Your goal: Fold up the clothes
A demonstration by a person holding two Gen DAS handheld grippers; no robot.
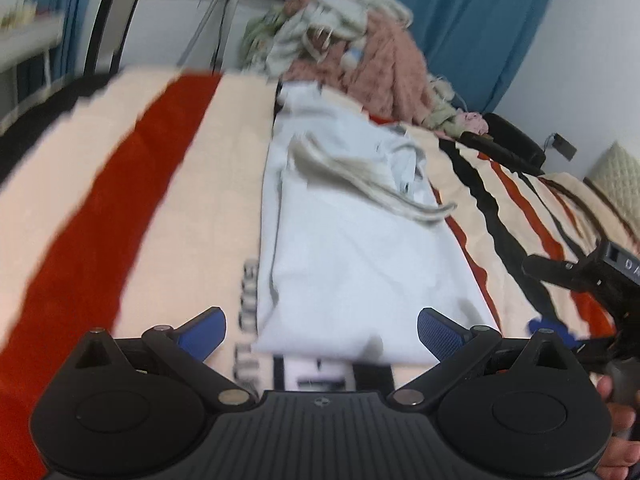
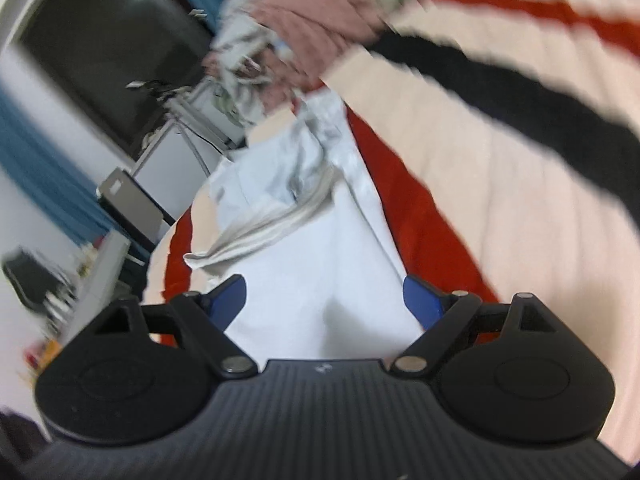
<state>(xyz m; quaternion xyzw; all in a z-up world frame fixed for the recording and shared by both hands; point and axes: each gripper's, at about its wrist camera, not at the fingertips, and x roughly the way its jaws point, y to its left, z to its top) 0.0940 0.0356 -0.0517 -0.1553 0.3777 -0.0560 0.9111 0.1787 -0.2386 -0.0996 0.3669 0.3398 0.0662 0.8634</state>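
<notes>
Covering the bed is a striped blanket in cream, red and black, with a heap of clothes piled at its far end. Along the blanket lies a folded pale-blue garment, a grey strip of cloth draped across its upper part. The left hand-held gripper hangs wide open at the garment's near edge, gripping nothing. The right hand-held gripper is likewise spread wide above it, empty.
</notes>
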